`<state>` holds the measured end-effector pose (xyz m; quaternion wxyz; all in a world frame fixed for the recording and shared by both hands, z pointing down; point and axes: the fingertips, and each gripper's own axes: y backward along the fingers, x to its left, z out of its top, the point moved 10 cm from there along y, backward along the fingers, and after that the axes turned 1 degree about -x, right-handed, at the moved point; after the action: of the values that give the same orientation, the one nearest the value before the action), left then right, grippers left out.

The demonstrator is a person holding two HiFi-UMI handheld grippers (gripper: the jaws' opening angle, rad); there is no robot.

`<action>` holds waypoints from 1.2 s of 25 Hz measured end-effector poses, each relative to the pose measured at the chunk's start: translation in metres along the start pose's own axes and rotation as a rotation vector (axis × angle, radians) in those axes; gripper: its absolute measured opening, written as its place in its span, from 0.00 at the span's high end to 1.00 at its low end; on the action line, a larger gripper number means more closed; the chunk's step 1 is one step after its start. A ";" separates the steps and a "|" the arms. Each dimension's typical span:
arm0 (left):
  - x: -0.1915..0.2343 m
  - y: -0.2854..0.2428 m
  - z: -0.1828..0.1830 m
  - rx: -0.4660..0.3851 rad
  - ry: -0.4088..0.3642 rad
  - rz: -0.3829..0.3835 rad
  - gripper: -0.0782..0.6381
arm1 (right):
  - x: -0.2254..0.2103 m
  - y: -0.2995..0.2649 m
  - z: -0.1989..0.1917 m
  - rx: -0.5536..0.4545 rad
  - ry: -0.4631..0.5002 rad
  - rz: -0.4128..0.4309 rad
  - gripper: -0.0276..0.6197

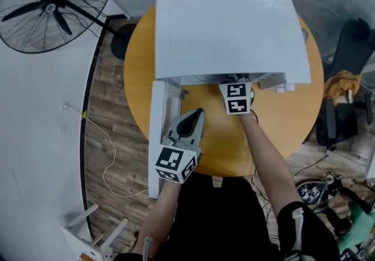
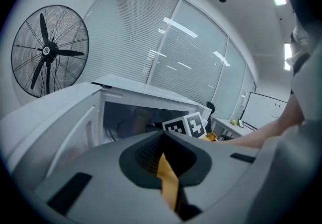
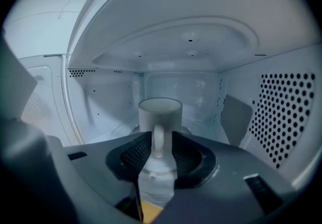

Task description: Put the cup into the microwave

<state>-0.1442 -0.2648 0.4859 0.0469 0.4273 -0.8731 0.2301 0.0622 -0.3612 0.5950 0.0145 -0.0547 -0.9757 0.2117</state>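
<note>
Dark ribbed pads (image 3: 132, 153) of the right gripper (image 3: 159, 143): jaws stand apart, with the handle (image 3: 159, 137) of the cup (image 3: 160, 111) upright in the gap. A sliver of clearance shows on each side, so I read it as not gripped.

Cup: pale, matte, straight-walled. It stands upright on the cavity floor of the microwave (image 3: 287, 117), roughly central and well clear of the perforated side wall and the back wall. Contents can't be seen from this angle.

Handling, my estimate:
- Rigid body with no give, probably ceramic, so brittle against a knock on the cavity walls.
- Smooth surface, likely to slide on the pads if only pinched lightly.
- Moderate weight, hanging off-centre from the handle, so the cup would tend to swing or tilt when lifted that way.
- Best hold is the handle loop, square between the pads. The body looks too wide for these jaws.
- With the handle inside the gap, backing out straight is safer, since a sideways pull could hook it and tip the cup.

Left gripper (image 2: 162, 137): jaws closed together, nothing in them. It is held outside the microwave, beside the open door (image 1: 157, 136) and over the edge of the orange counter (image 1: 281, 125).

Placement looks done.
</note>
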 end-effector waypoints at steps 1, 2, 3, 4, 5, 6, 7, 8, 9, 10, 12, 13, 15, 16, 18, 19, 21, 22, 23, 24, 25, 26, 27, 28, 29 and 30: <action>0.000 0.000 0.001 -0.001 0.001 0.004 0.90 | 0.000 0.001 0.000 0.001 -0.002 0.003 0.74; 0.000 0.001 0.001 -0.003 0.002 0.007 0.90 | 0.000 0.003 -0.001 0.003 -0.002 0.004 0.72; -0.001 0.001 0.001 -0.004 0.001 0.009 0.90 | 0.000 0.005 -0.001 0.004 0.000 0.006 0.71; -0.003 0.001 0.001 -0.005 0.000 0.012 0.90 | 0.000 0.008 -0.001 0.004 0.002 0.008 0.71; -0.004 0.002 0.001 -0.007 -0.002 0.014 0.90 | 0.001 0.010 -0.002 0.003 0.003 0.011 0.71; -0.006 0.003 0.001 -0.009 -0.003 0.016 0.90 | 0.001 0.013 -0.002 0.002 0.004 0.015 0.71; -0.008 0.004 0.000 -0.011 -0.004 0.019 0.90 | 0.001 0.016 -0.003 0.000 0.006 0.019 0.70; -0.010 0.005 0.000 -0.013 -0.005 0.022 0.90 | 0.001 0.019 -0.003 -0.001 0.007 0.023 0.70; -0.013 0.006 0.000 -0.015 -0.007 0.024 0.90 | 0.002 0.023 -0.003 -0.001 0.008 0.027 0.70; -0.016 0.007 -0.001 -0.017 -0.009 0.027 0.90 | 0.002 0.027 -0.004 -0.001 0.006 0.030 0.69; -0.024 0.011 -0.002 -0.023 -0.009 0.033 0.90 | 0.002 0.036 -0.005 0.001 -0.002 0.040 0.69; -0.028 0.013 -0.003 -0.027 -0.007 0.038 0.90 | 0.002 0.041 -0.006 0.000 -0.004 0.045 0.68; -0.035 0.016 -0.005 -0.038 0.001 0.052 0.90 | 0.003 0.051 -0.007 -0.006 -0.002 0.057 0.68; -0.039 0.017 -0.006 -0.045 0.007 0.059 0.90 | 0.003 0.056 -0.008 -0.009 0.001 0.061 0.68; -0.048 0.020 -0.008 -0.059 0.014 0.069 0.90 | 0.003 0.067 -0.009 -0.016 0.004 0.070 0.68; -0.052 0.021 -0.009 -0.064 0.013 0.073 0.90 | 0.003 0.073 -0.009 -0.019 0.005 0.075 0.68; -0.061 0.026 -0.011 -0.069 0.007 0.080 0.90 | 0.003 0.085 -0.010 -0.024 0.007 0.088 0.68; -0.065 0.029 -0.012 -0.072 0.006 0.085 0.90 | 0.004 0.091 -0.010 -0.025 0.009 0.099 0.68; -0.068 0.031 -0.014 -0.074 0.005 0.091 0.90 | 0.004 0.098 -0.011 -0.026 0.009 0.112 0.68; -0.072 0.034 -0.015 -0.076 0.005 0.097 0.90 | 0.005 0.104 -0.012 -0.026 0.008 0.126 0.68; -0.076 0.036 -0.017 -0.076 0.004 0.103 0.90 | 0.005 0.111 -0.013 -0.026 0.006 0.137 0.68; -0.080 0.039 -0.019 -0.077 0.003 0.109 0.90 | 0.005 0.118 -0.015 -0.026 0.006 0.145 0.68; -0.084 0.041 -0.021 -0.079 0.002 0.114 0.90 | 0.006 0.125 -0.017 -0.028 0.010 0.152 0.68; -0.088 0.044 -0.023 -0.083 0.001 0.118 0.90 | 0.006 0.133 -0.018 -0.031 0.016 0.158 0.68; -0.092 0.047 -0.024 -0.087 0.000 0.121 0.90 | 0.007 0.139 -0.019 -0.034 0.023 0.164 0.68; -0.095 0.050 -0.025 -0.090 0.000 0.124 0.90 | 0.007 0.146 -0.020 -0.036 0.029 0.171 0.68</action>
<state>-0.1255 -0.1586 0.4637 0.0517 0.3699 -0.9073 0.1932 0.0706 -0.2201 0.5523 0.0093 -0.1412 -0.9708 0.1939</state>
